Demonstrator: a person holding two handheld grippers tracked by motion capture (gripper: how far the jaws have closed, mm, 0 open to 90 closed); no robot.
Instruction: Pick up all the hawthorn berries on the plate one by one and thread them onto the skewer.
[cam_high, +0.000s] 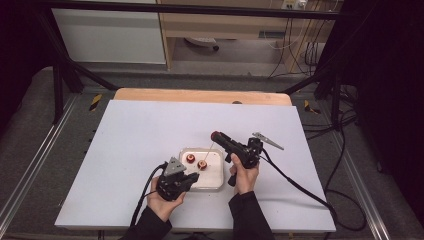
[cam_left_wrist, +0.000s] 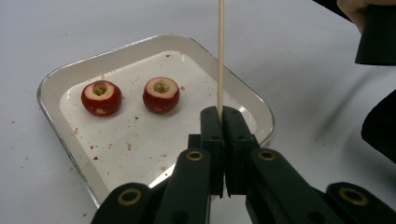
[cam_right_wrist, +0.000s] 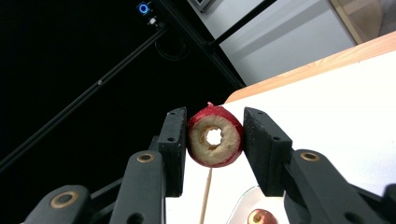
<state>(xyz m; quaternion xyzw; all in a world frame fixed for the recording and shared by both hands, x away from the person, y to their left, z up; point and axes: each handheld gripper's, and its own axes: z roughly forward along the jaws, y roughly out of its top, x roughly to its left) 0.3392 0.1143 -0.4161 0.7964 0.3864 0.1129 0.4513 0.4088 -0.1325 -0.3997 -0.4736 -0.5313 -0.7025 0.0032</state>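
Your left gripper (cam_left_wrist: 223, 116) has its jaws pressed together on a thin, round, pale wooden skewer (cam_left_wrist: 221, 56), clamped near its lower end w/ the stick standing straight up in the left gripper view. Your right gripper (cam_right_wrist: 215, 140) holds a cored red fruit (cam_right_wrist: 215, 136): glossy red skin, cream flesh cut flat, a clean round hole bored thru the middle so light shows thru it. The jaws are clamped on its 2 sides, matte black ribbed pads touching the skin. In the high view that fruit (cam_high: 216, 135) is up off the table, above and to the right of the tray, at the skewer's upper tip. The tray (cam_left_wrist: 51, 84) is a shallow rounded-corner rectangle, shiny metal rim, white inside, speckled w/ small red and brown crumbs. 2 more cored fruits lie in it, well apart from the jaws: left one (cam_left_wrist: 101, 97) and right one (cam_left_wrist: 161, 94), both cut side up, w/ brownish hollows. The tray sits on a smooth white table top (cam_high: 140, 130) w/ a bare wood edge at the far side. A grey metal clip (cam_high: 267, 140) lies on the table just beyond your right hand (cam_high: 243, 176), clear of the work. Nothing lies btw skewer and fruit.
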